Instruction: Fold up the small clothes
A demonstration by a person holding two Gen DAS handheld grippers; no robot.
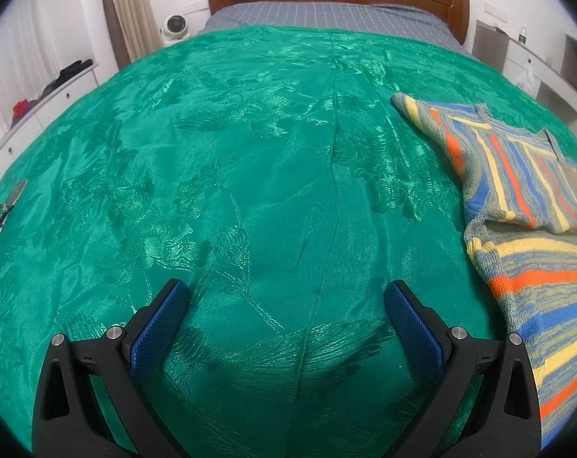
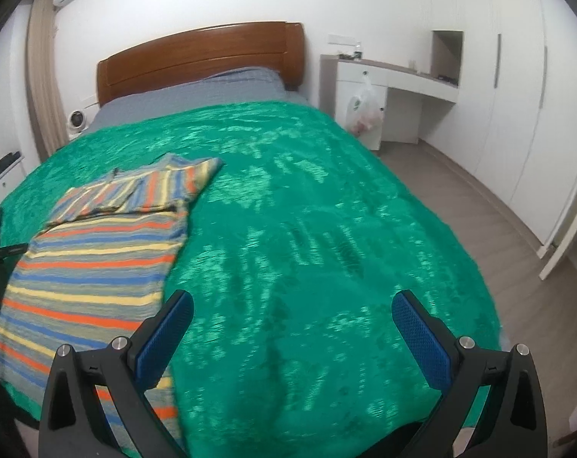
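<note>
At three o'clock of the left gripper [image 1: 286,297], striped knit sweater [image 1: 517,175] lies partly folded on green bedspread [image 1: 250,152]. Soft, limp, probably light; pinch the hem corners. Right gripper [image 2: 292,309] and left both spread, empty.

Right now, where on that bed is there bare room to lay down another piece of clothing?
The green cover is bare from the striped sweater across to the wardrobe-side edge, and up to the grey sheet. It is also bare on the sweater's other side. Only the sweater's patch is taken.

A green bedspread [image 2: 326,229] covers the bed beneath a wooden headboard [image 2: 196,61], white wardrobes [image 2: 517,114] alongside.
</note>
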